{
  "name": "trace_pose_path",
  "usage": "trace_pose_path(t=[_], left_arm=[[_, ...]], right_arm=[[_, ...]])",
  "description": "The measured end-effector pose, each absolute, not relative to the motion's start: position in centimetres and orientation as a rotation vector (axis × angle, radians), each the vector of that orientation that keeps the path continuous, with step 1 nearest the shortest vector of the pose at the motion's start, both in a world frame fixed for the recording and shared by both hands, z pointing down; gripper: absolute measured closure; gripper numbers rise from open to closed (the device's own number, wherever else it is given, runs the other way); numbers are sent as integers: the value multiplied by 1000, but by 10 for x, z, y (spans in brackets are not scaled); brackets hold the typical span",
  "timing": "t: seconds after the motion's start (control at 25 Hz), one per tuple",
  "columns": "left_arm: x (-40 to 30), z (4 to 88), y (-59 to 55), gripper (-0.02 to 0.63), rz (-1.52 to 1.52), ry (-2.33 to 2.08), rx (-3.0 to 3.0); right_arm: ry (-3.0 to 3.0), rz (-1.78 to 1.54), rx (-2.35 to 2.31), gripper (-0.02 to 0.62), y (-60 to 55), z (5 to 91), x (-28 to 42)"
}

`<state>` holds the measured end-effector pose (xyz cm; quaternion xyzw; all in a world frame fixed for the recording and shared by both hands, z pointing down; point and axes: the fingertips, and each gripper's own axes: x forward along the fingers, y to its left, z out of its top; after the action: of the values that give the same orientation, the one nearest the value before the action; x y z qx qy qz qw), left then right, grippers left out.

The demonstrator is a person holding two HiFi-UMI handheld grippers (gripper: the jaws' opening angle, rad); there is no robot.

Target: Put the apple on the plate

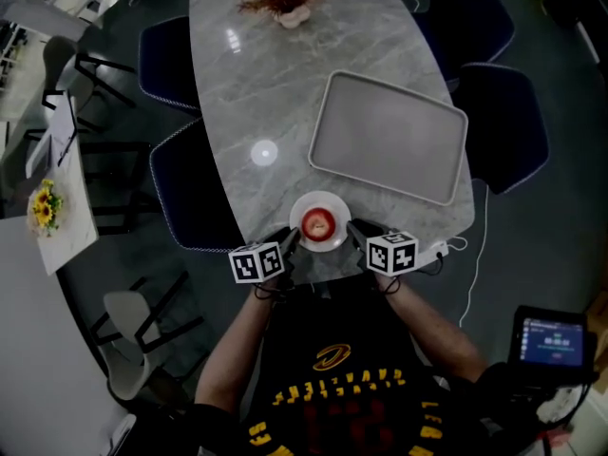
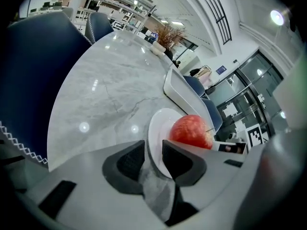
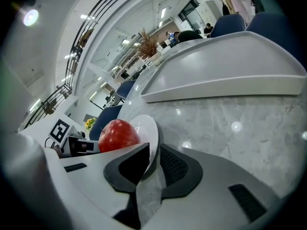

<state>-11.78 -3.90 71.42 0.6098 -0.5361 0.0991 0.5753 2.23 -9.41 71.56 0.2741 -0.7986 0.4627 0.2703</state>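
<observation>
Between left gripper (image 2: 153, 153) and right gripper (image 3: 154, 160), apple (image 1: 317, 223) on plate (image 1: 334, 205), fingers (image 2: 181, 161) clamped on its rim.

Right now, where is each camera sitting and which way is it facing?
Head view: on the person's head, looking steeply down at the table, plate and apple; forearms, chest, left tongs and right tongs show.
Left gripper view: on the left tongs, looking along the table toward the tray; its jaws pinch the plate's rim.
Right gripper view: on the right tongs, looking in from the plate's other side; its jaws pinch the rim too.
Shared: both gripper views see the apple on the plate.
</observation>
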Motion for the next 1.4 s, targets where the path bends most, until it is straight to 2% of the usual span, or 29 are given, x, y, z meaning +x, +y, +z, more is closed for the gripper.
trace_pose_path(t=[0.44,0.56,0.84,1.4], left_arm=[[-101,724,-60,491,227,-1273,1373],[-107,725,-55,545,196,-1265,1339],[-108,721,-60,558,122,-1228,1326],[-112,662,-75,575,-99,-1050,1409]], right_arm=[[-2108,1289,625,534,-111,734,30],[-2107,1333,625,535,-109,729,24],[-2093,1467,692,551,-113,724,28],[-2148,1814,852,563,-114,666,32]])
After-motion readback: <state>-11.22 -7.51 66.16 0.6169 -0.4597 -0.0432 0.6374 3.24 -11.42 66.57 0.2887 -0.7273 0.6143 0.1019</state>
